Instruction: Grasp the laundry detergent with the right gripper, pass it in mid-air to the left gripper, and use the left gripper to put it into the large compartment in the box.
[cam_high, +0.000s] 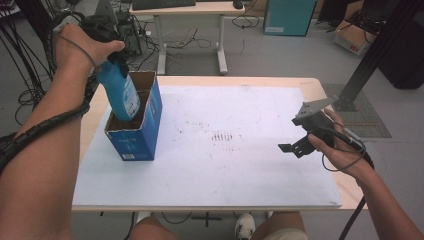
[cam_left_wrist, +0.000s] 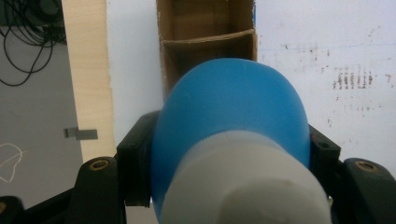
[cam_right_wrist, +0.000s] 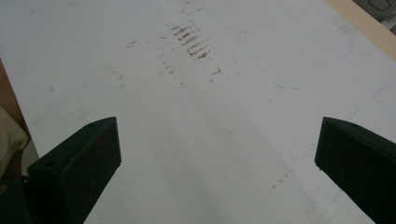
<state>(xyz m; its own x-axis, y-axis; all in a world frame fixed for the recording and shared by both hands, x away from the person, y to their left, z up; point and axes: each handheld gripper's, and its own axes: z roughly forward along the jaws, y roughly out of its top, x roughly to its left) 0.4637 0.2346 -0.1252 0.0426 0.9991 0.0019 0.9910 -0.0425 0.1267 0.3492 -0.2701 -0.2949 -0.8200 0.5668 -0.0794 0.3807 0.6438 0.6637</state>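
A blue bottle (cam_high: 120, 92) with a white cap end (cam_left_wrist: 243, 186) hangs tilted over an open blue cardboard box (cam_high: 137, 135), its lower end inside the box's near compartment. My left gripper (cam_high: 116, 59) is shut on the bottle's upper part, and in the left gripper view both jaws press its sides. The box (cam_left_wrist: 205, 32) has a cardboard divider across it. My right gripper (cam_high: 295, 145) is held above the right side of the white board, open, with nothing between its jaws in the right gripper view.
The box stands at the left of a white board (cam_high: 240, 165) with brown smudges (cam_right_wrist: 191, 42) near its middle, on a wooden table (cam_high: 310, 84). Cables (cam_high: 25, 75) lie on the floor to the left; a desk (cam_high: 190, 10) stands beyond.
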